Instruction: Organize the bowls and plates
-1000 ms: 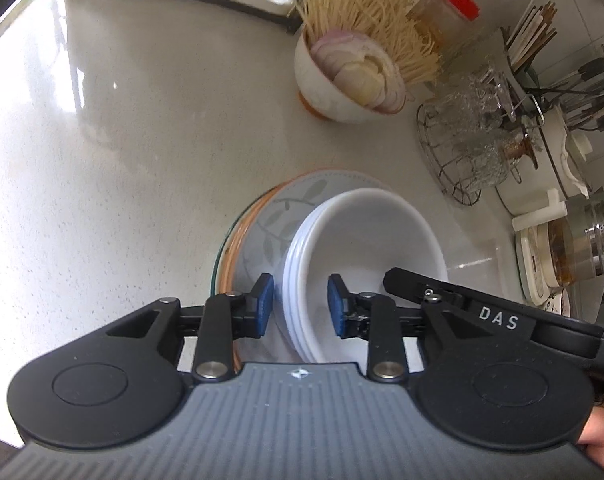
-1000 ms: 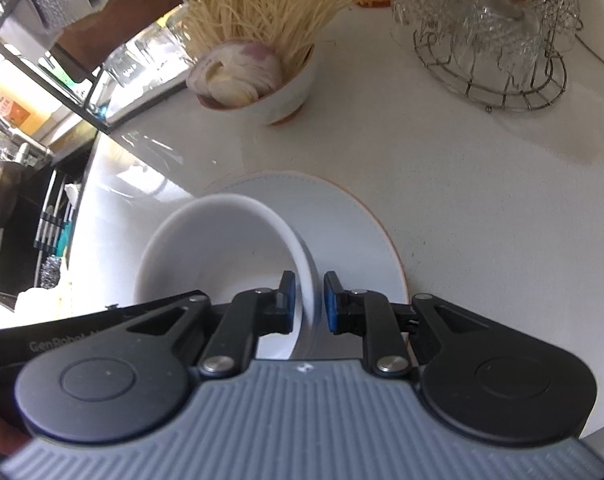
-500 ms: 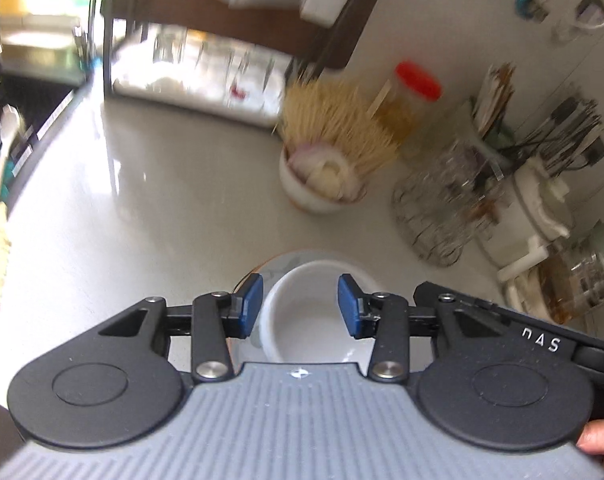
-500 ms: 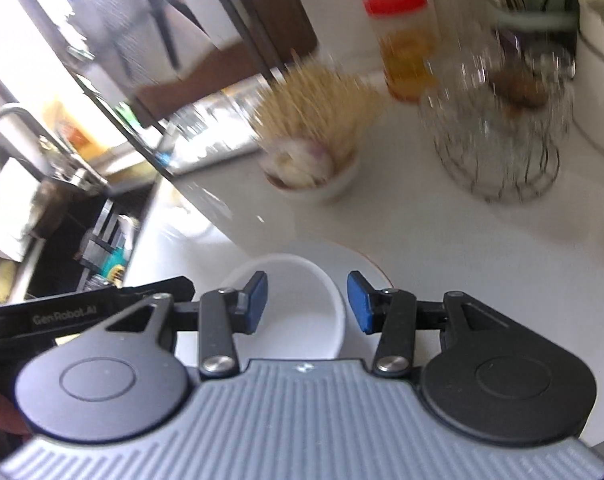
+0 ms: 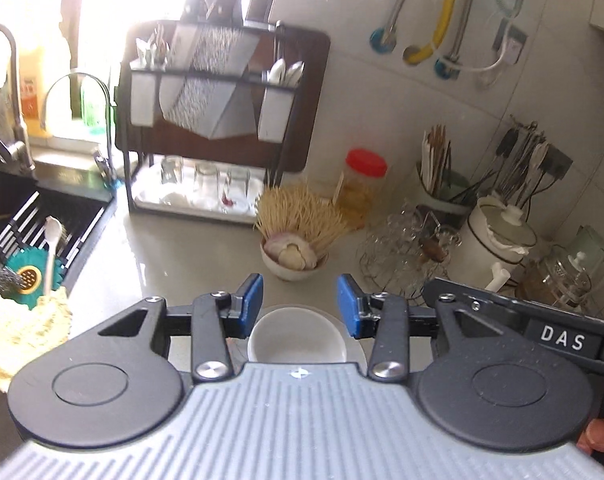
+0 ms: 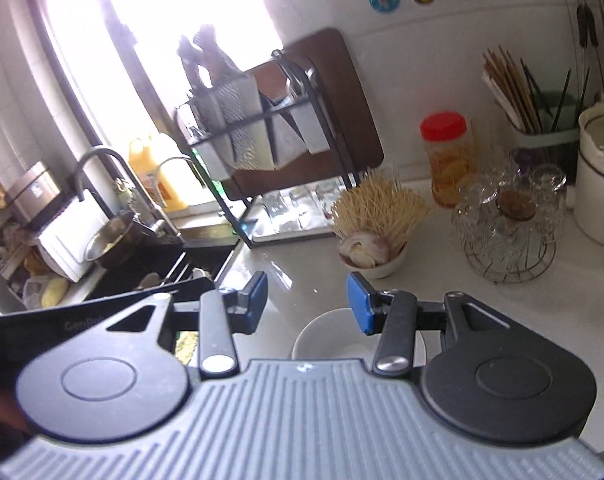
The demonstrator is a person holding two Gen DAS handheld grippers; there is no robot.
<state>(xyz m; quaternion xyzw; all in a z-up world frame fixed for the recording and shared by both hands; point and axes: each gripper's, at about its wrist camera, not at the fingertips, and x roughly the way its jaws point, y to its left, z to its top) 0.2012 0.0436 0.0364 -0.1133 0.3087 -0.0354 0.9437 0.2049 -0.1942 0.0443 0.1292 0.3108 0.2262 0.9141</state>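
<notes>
Both claws, the left claw (image 5: 298, 305) and the right claw (image 6: 306, 301), stand half open and empty above the white round ceramic bowl (image 5: 297, 335) stacked on the plates on the grey stone table (image 5: 174, 256), so this stacking step looks finished and the next move calls for finding another dish.

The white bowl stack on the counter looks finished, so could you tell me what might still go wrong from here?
1. The white bowl stack sits on a plate whose rim shows only on one side; if it is off-centre, a nudge might tip it.
2. Both the left gripper and right gripper are open and empty above it; dropping back carelessly could clip the top rim.
3. The wire rack of glasses and the bowl of noodles and onion stand close by, within a sideways sweep.
</notes>
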